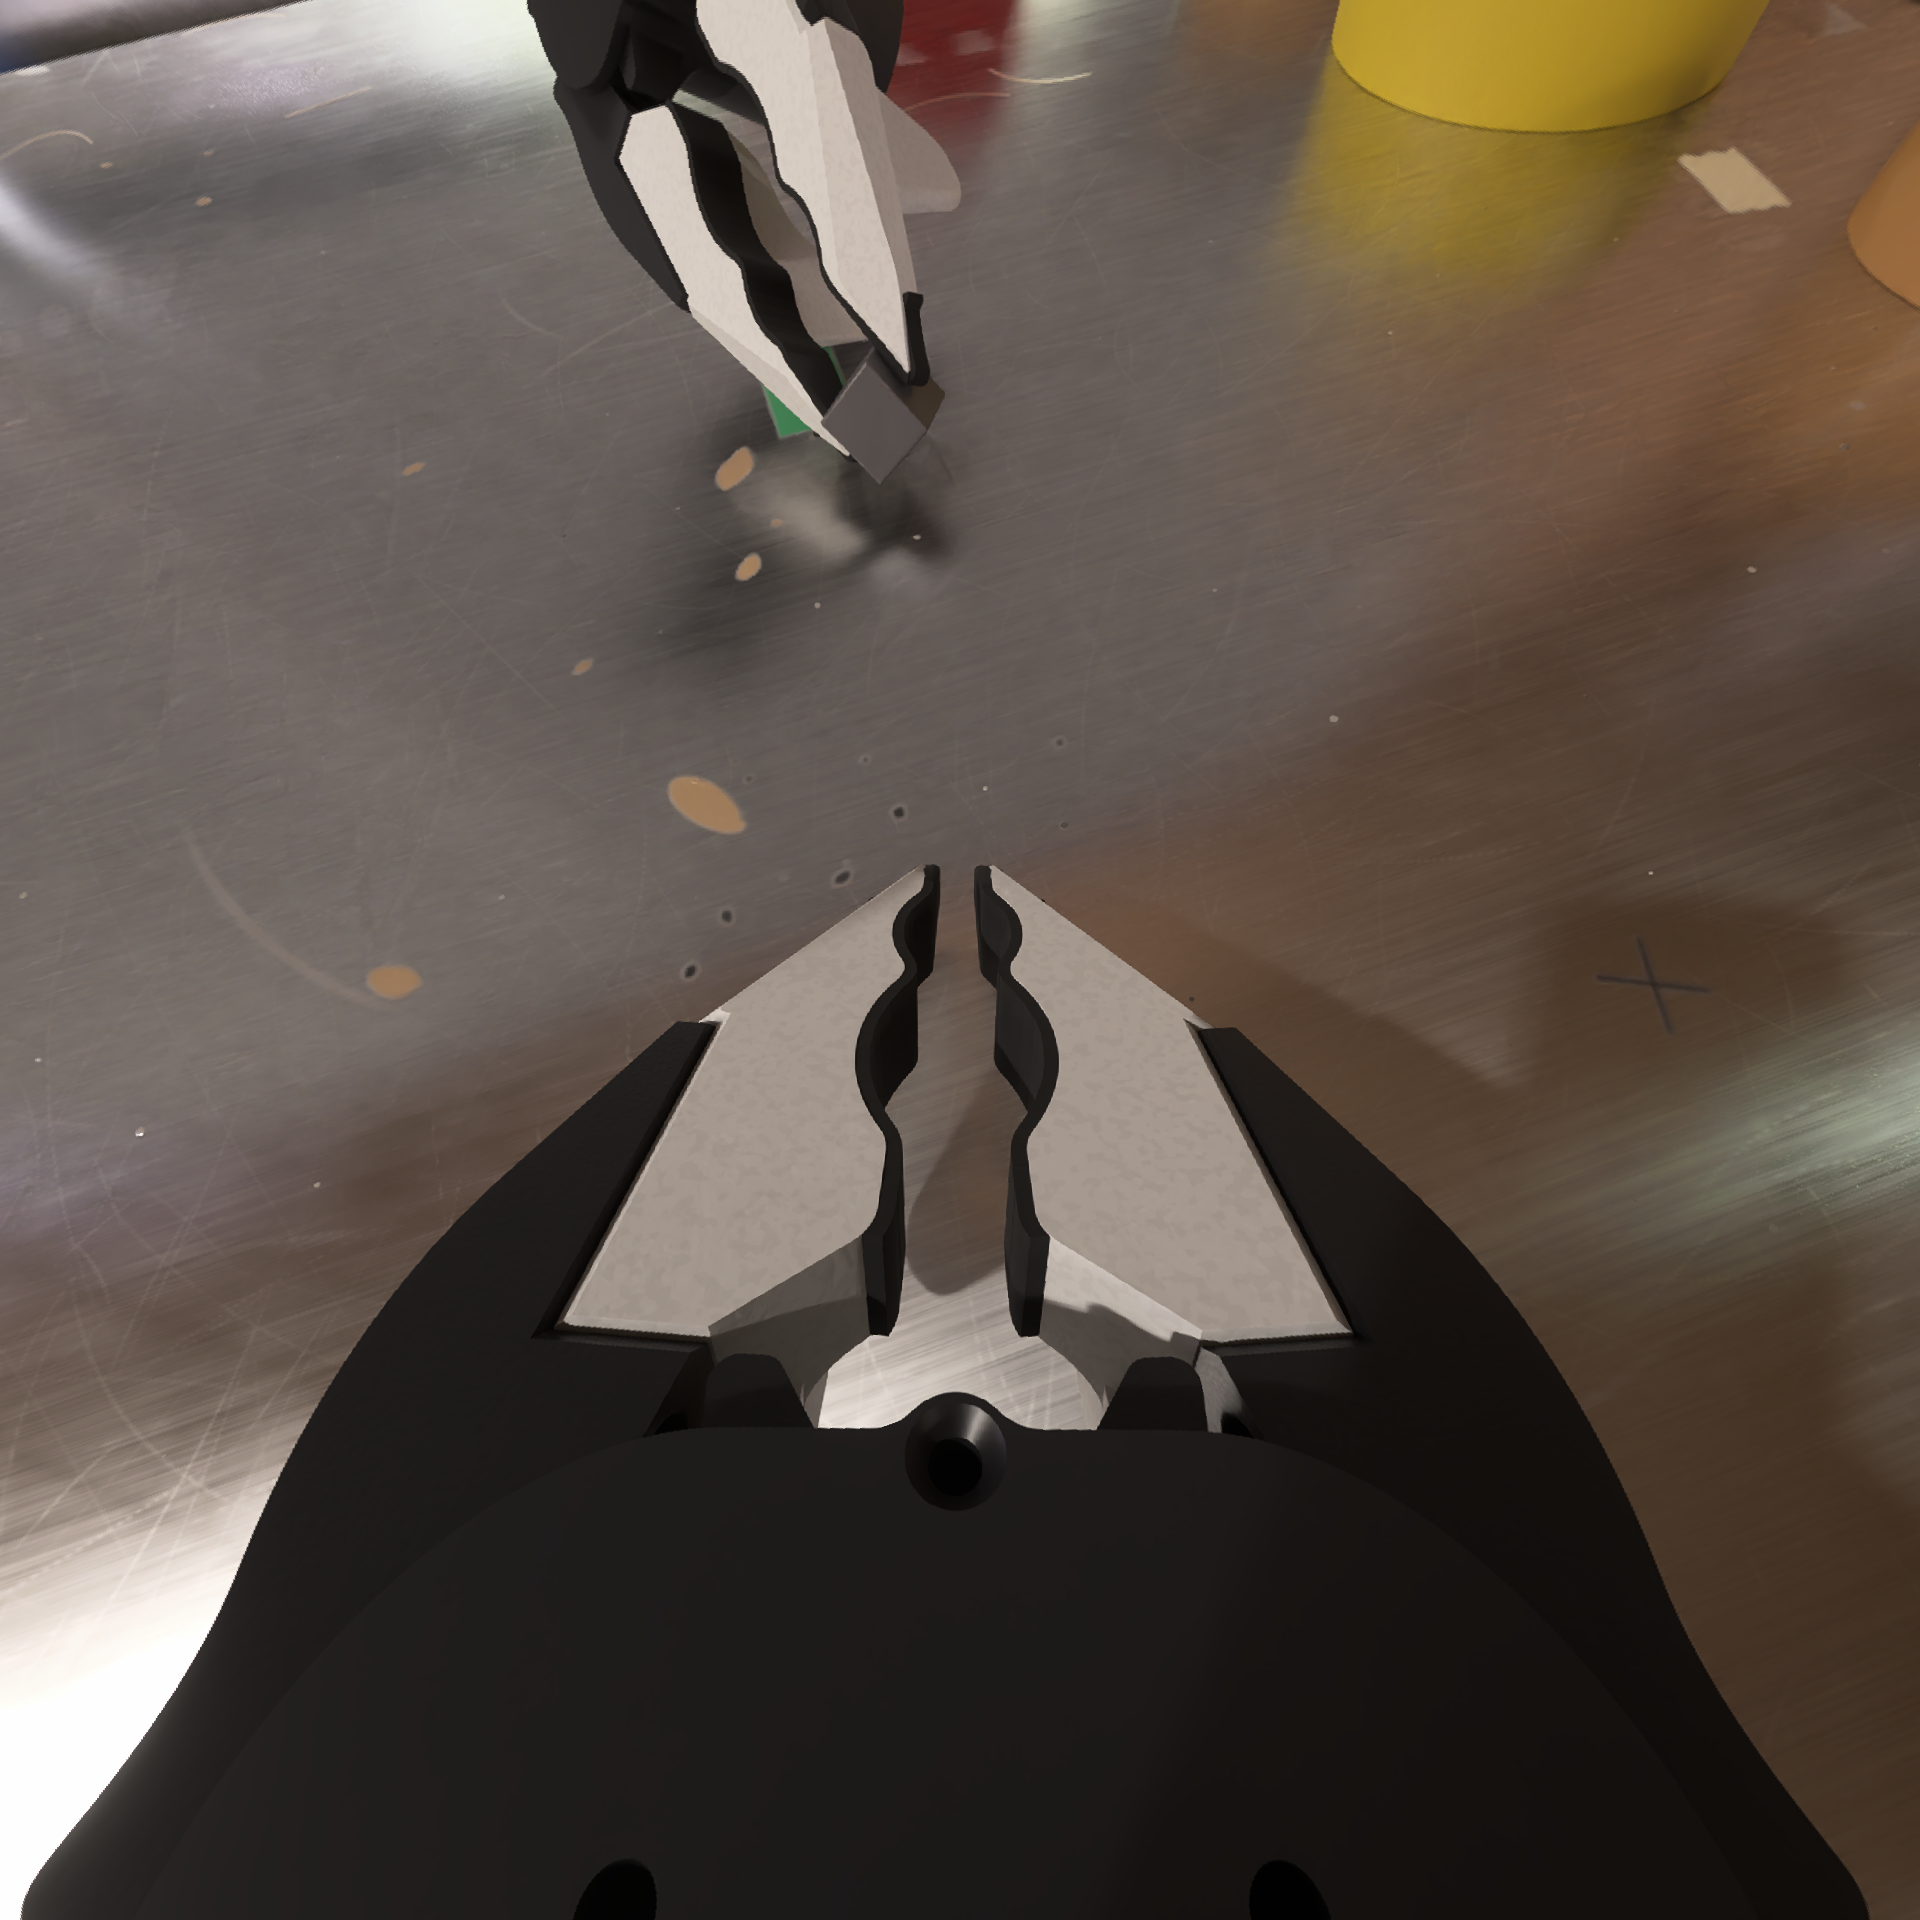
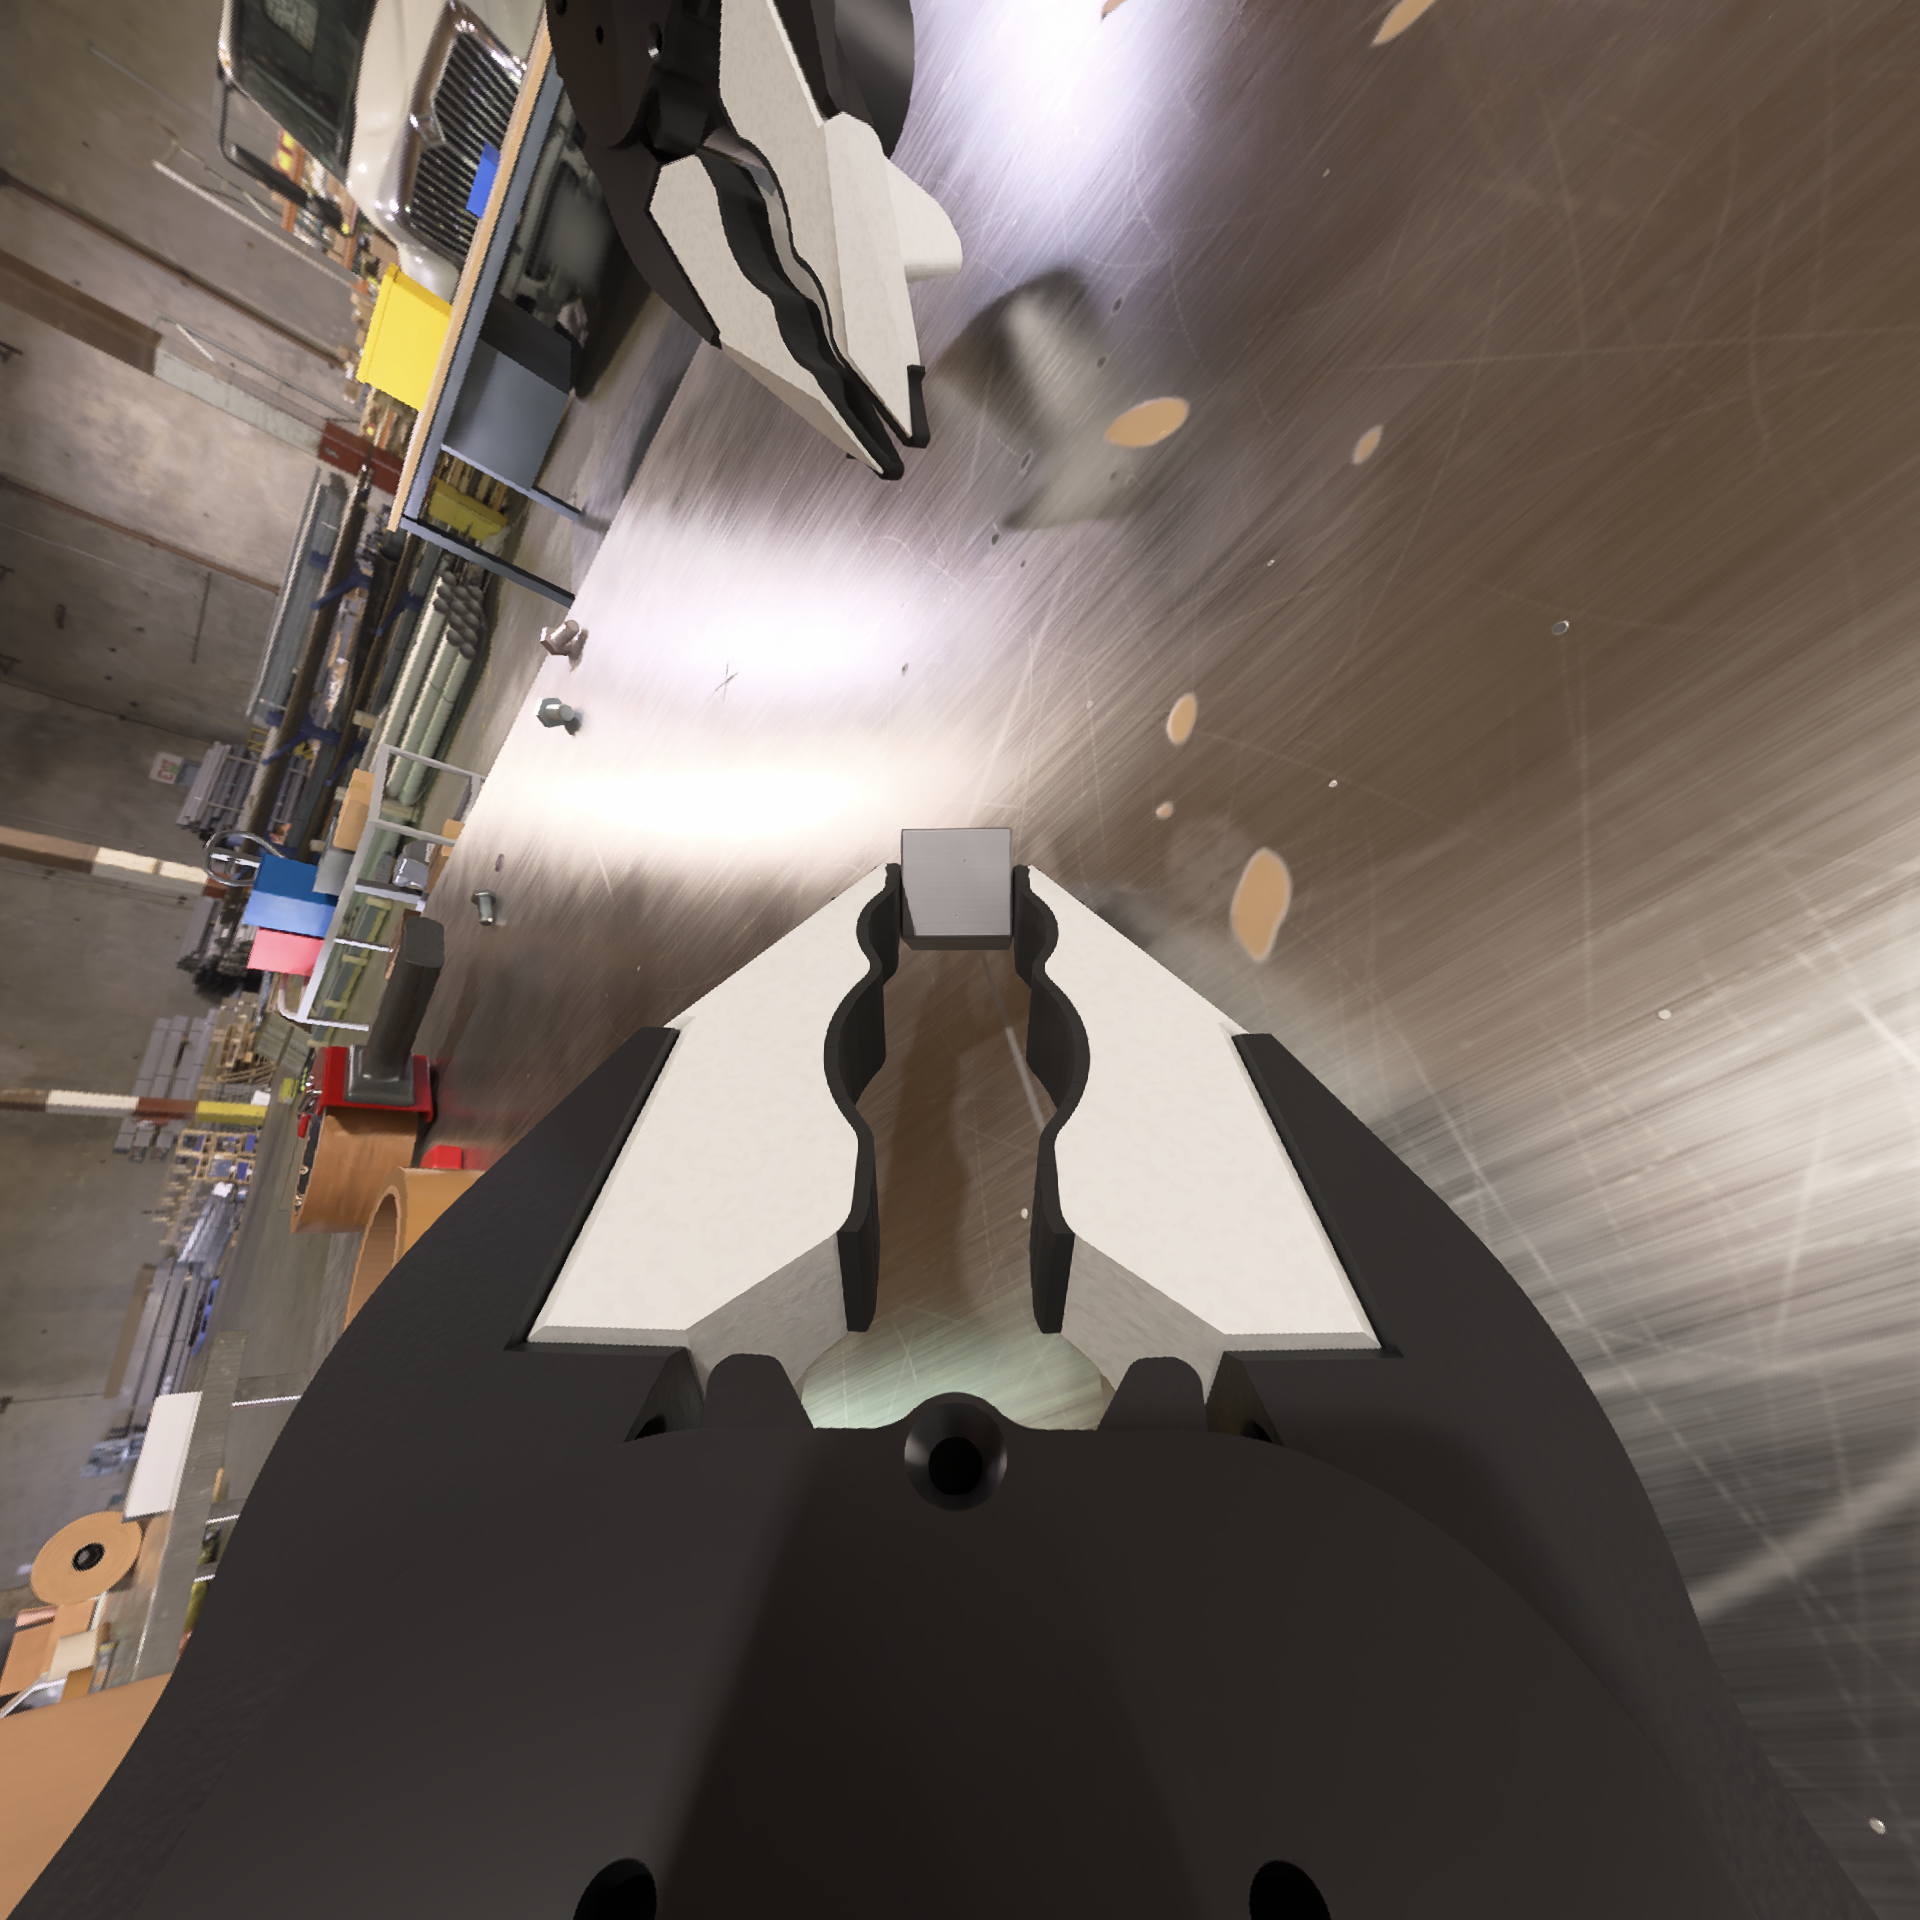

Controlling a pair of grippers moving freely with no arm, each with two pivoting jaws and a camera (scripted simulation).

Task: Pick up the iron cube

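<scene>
The iron cube (image 2: 956, 891) is a small grey metal block. My right gripper (image 2: 956, 873) is shut on it, with the cube pinched between the fingertips. In the left wrist view the right gripper (image 1: 878, 400) comes down from the top and holds the cube (image 1: 873, 431) a little above the scratched metal table (image 1: 1351, 727), with its shadow below. My left gripper (image 1: 956, 878) is shut and empty, low over the table, nearer than the cube. It also shows in the right wrist view (image 2: 899, 447), beyond the cube.
A green block (image 1: 784, 416) lies just behind the cube. A yellow tub (image 1: 1538, 62), an orange object (image 1: 1891, 229) and a strip of tape (image 1: 1735, 177) sit at the far right. Bolts (image 2: 561, 715) and a brown tape roll (image 2: 384, 1226) lie near the table's edge.
</scene>
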